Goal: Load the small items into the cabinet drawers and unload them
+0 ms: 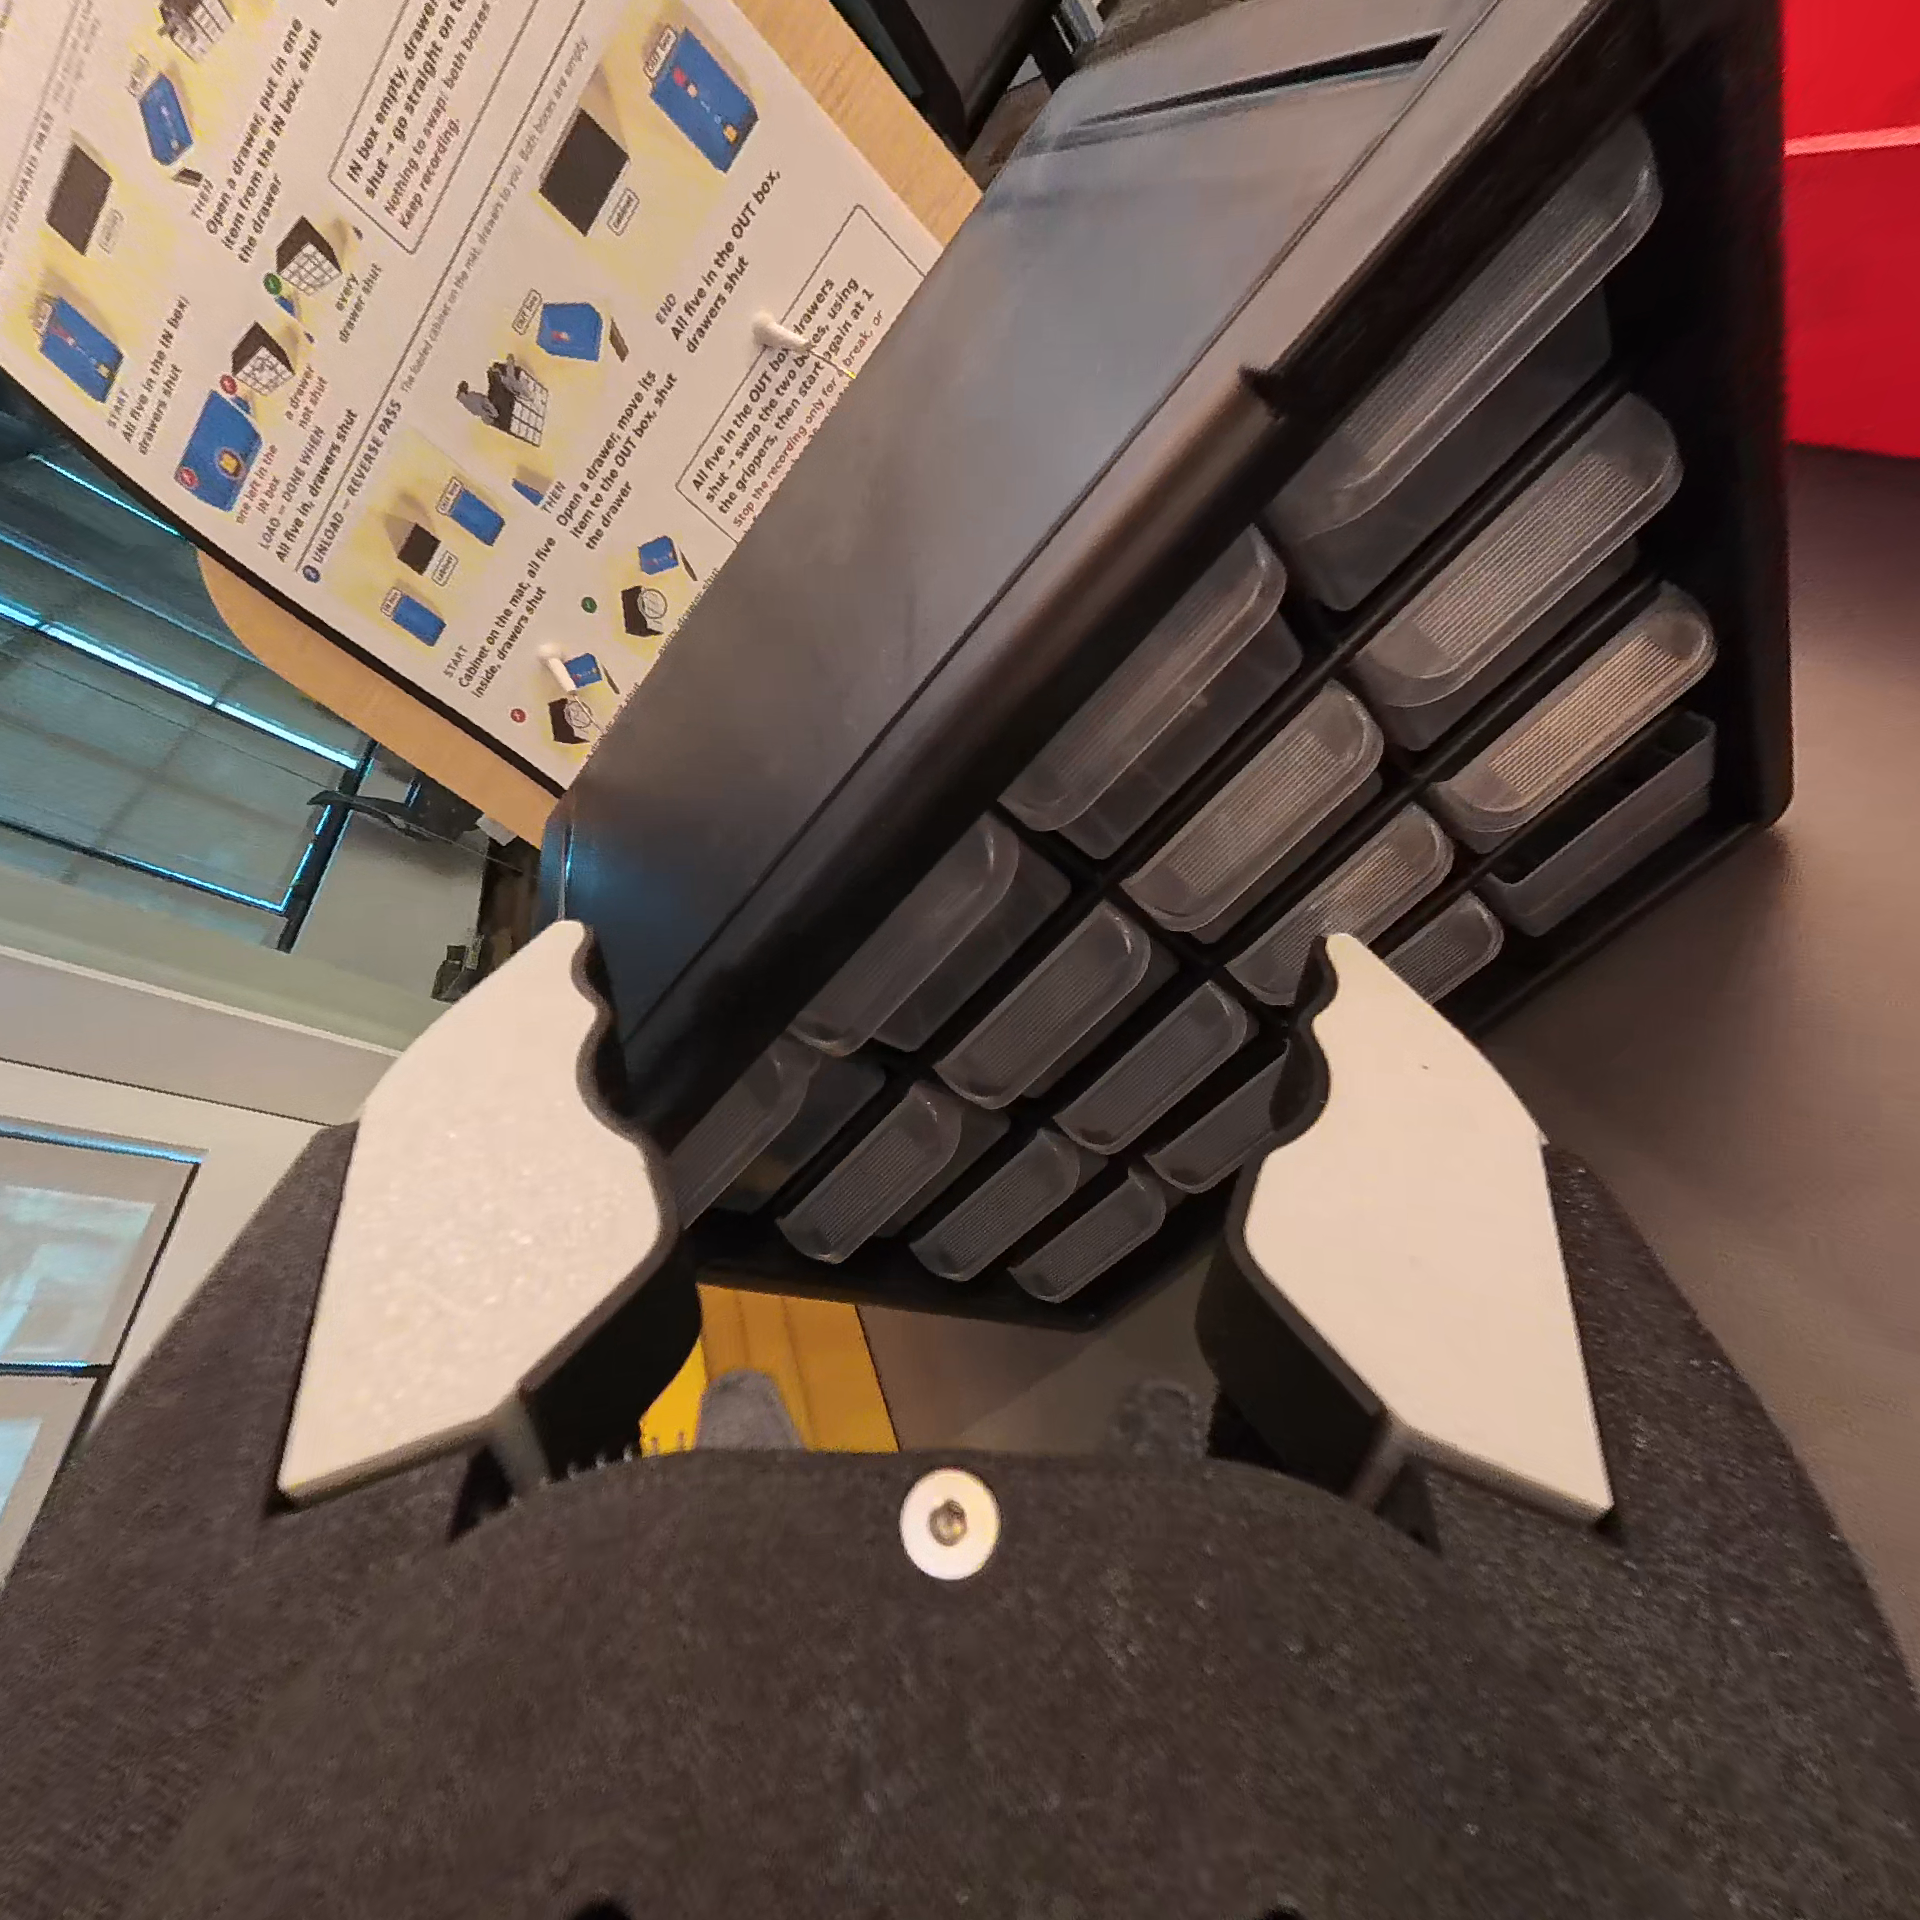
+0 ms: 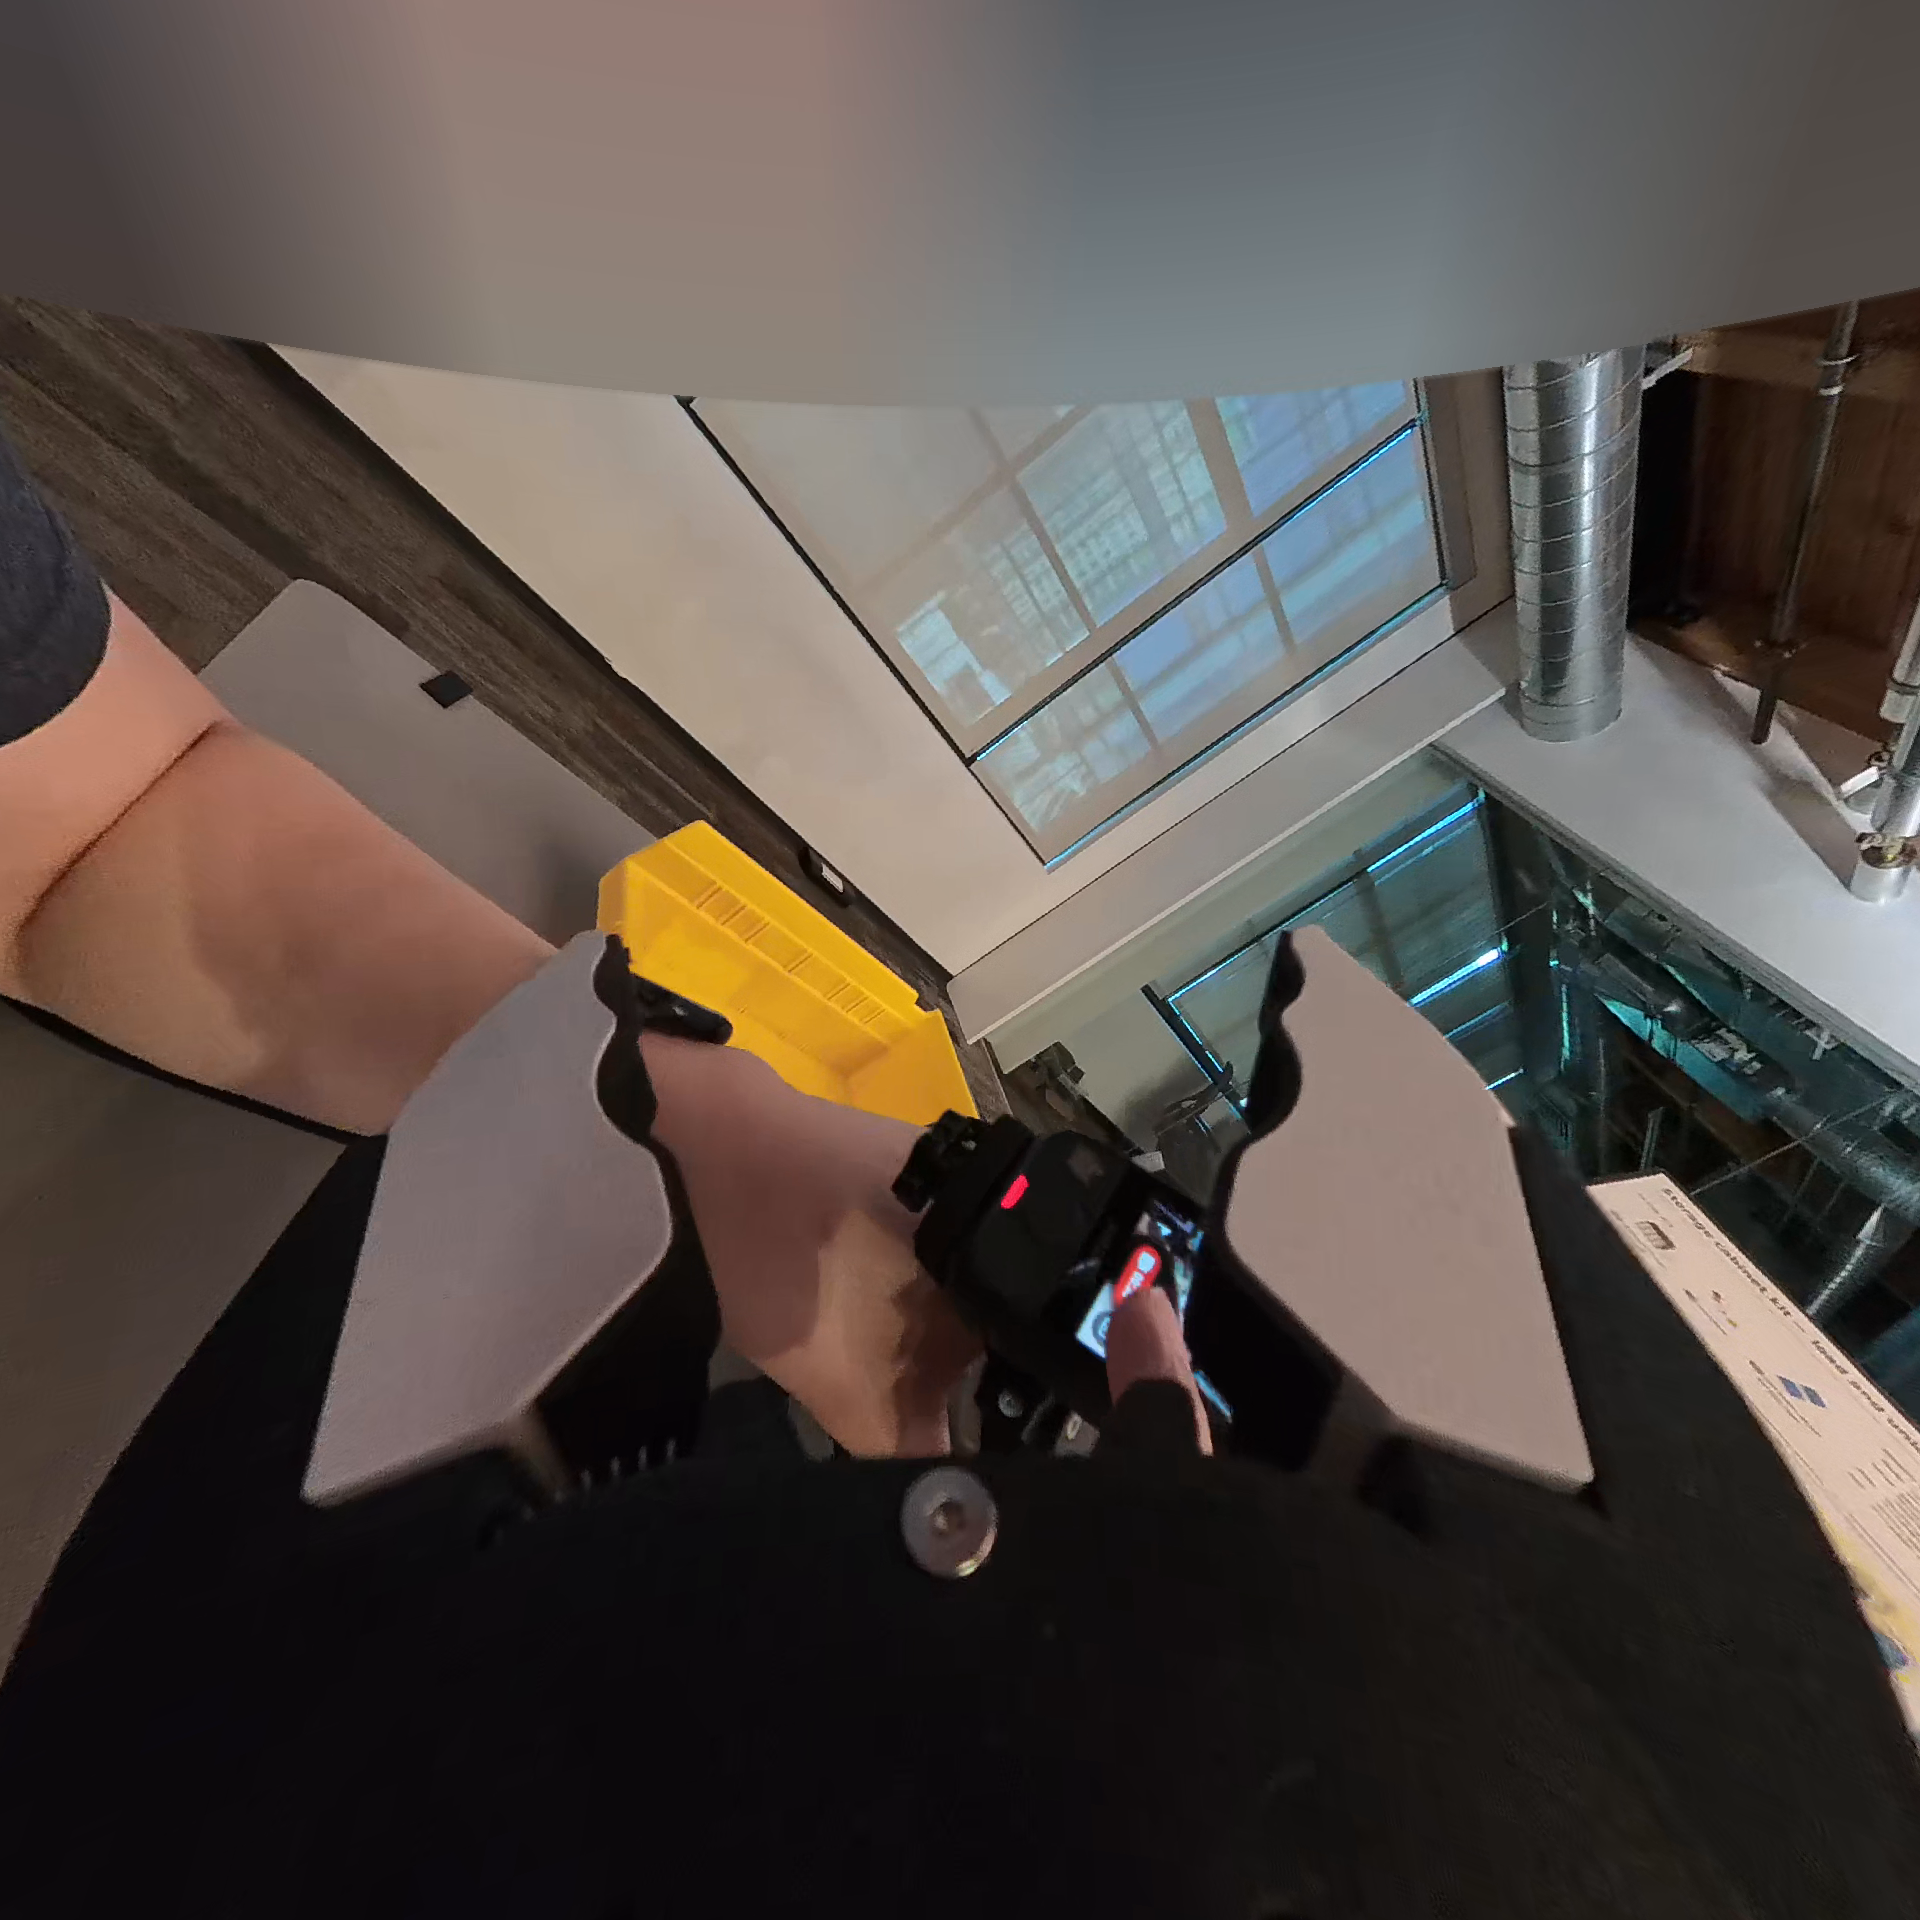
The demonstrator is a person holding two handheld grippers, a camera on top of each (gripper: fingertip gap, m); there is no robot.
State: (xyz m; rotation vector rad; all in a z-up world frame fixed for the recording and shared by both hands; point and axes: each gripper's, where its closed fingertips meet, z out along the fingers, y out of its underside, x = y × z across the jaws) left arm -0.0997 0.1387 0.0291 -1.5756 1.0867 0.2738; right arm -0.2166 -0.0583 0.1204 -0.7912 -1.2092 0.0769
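Note:
In the left wrist view a black cabinet (image 1: 1039,468) with several rows of clear grey drawers (image 1: 1153,707) fills the frame, seen rolled sideways. All the drawers I see look pushed in. My left gripper (image 1: 956,966) is open and empty, its fingers spread close before the cabinet's near corner. In the right wrist view my right gripper (image 2: 940,966) is open and empty. It points at a person's hand (image 2: 821,1247) that touches the screen of a small black camera (image 2: 1049,1236). No small items show.
A printed instruction sheet (image 1: 468,312) lies on a wooden board beyond the cabinet. A yellow bin (image 2: 769,987) stands behind the hand, and a bit of yellow (image 1: 769,1361) shows under the cabinet. A person's forearm (image 2: 239,914) crosses the left. The table is grey (image 1: 1714,1143). One gripper's finger ends stand about 25 centimetres off the other's.

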